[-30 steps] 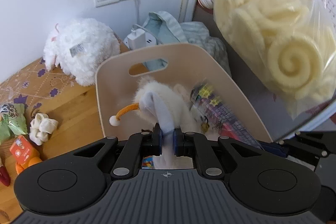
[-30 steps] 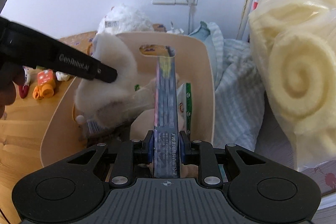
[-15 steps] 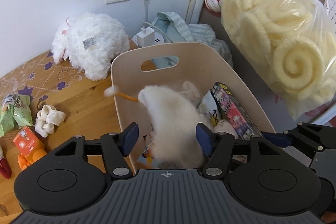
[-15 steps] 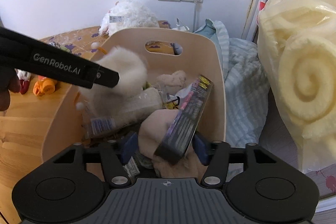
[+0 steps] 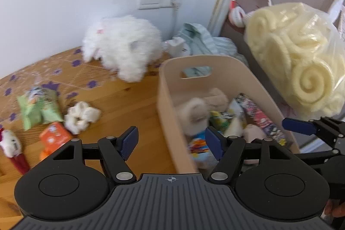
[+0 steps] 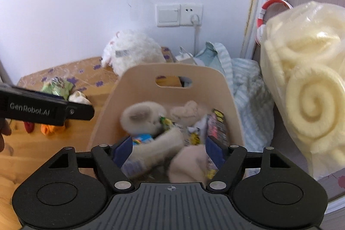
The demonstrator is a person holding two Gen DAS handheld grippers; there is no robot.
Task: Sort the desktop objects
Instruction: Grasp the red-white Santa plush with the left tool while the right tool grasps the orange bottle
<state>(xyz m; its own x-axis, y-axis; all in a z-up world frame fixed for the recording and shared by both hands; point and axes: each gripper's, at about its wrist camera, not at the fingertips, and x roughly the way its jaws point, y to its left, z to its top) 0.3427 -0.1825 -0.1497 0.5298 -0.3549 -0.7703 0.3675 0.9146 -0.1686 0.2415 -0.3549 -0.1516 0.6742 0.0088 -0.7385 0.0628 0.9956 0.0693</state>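
Both grippers are letting go over the beige bin (image 5: 170, 113), and that bin is our landmark; the left gripper (image 5: 170, 141) has its jaws opening wide, straddling the bin's near-left wall with nothing between the pads; the right gripper (image 6: 170, 151) hangs just above the bin's contents, jaws opening too, the plush toy (image 6: 144, 120) and the dark snack packet (image 6: 217, 124) lying loose in the bin beneath them, neither one pinched. So the drop looks done; the job now, I'd say, is a clean exit: lift straight up out of the bin before swinging left, so no finger catches the wall or drags a toy back out. Left of the bin on the wooden desk (image 5: 120, 100) wait the white fuzzy bundle (image 5: 80, 116), the green packets (image 5: 37, 108) and the orange toy (image 5: 54, 139); the bundle sits nearest, a fair next pick for the left gripper, keeping its jaws spread until they flank it.
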